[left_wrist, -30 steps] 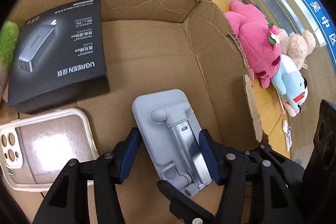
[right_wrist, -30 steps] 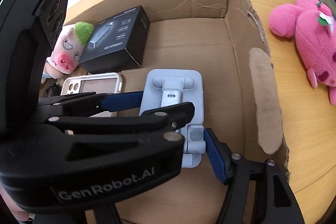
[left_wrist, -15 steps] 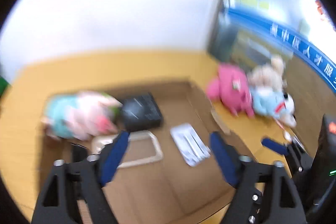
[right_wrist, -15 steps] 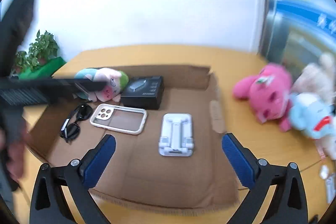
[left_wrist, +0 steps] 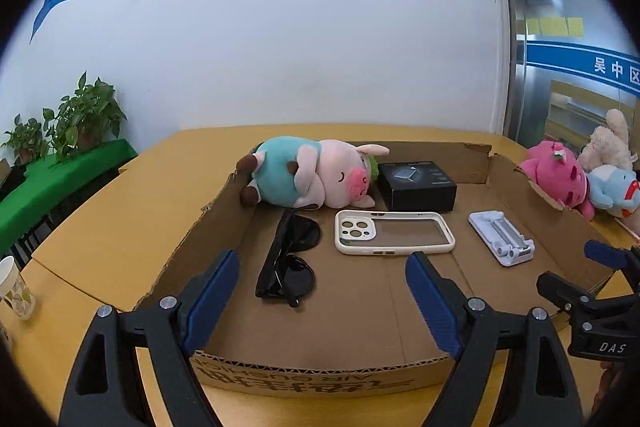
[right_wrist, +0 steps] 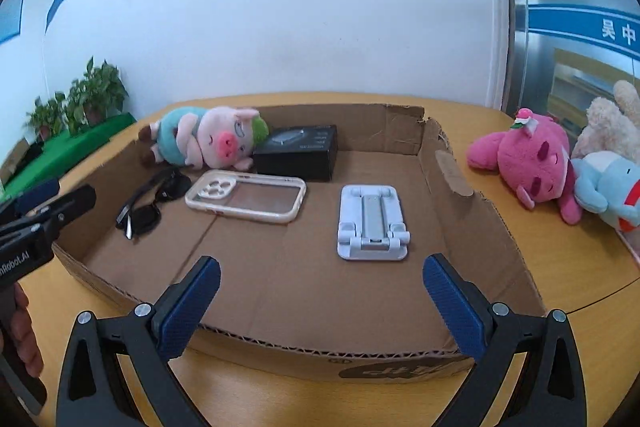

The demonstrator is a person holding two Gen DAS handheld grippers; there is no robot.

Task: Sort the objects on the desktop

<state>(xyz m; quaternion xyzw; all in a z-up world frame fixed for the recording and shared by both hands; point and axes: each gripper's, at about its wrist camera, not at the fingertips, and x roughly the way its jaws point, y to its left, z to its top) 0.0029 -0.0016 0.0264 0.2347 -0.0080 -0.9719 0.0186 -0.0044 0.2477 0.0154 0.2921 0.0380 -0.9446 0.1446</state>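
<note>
A shallow cardboard tray point(left_wrist: 320, 371) point(right_wrist: 460, 171) lies on the wooden table. In it are a pig plush point(left_wrist: 316, 173) point(right_wrist: 208, 139), a black box point(left_wrist: 416, 185) point(right_wrist: 298, 149), black sunglasses point(left_wrist: 290, 259) point(right_wrist: 150, 205), a cream phone case point(left_wrist: 394, 233) point(right_wrist: 246, 197) and a pale blue folded phone stand point(left_wrist: 502, 237) point(right_wrist: 372, 223). My left gripper point(left_wrist: 322, 291) is open and empty above the tray's near edge. My right gripper point(right_wrist: 320, 291) is open and empty, in front of the stand.
A pink plush point(left_wrist: 558, 177) point(right_wrist: 528, 161), a blue plush point(right_wrist: 608, 187) and a beige plush point(right_wrist: 612, 123) lie on the table right of the tray. A paper cup point(left_wrist: 14, 293) stands at the far left. Potted plants point(left_wrist: 80, 119) stand behind.
My left gripper has let go of the phone stand, which now lies in the tray. Both grippers have pulled back and up from the tray and stand open.
</note>
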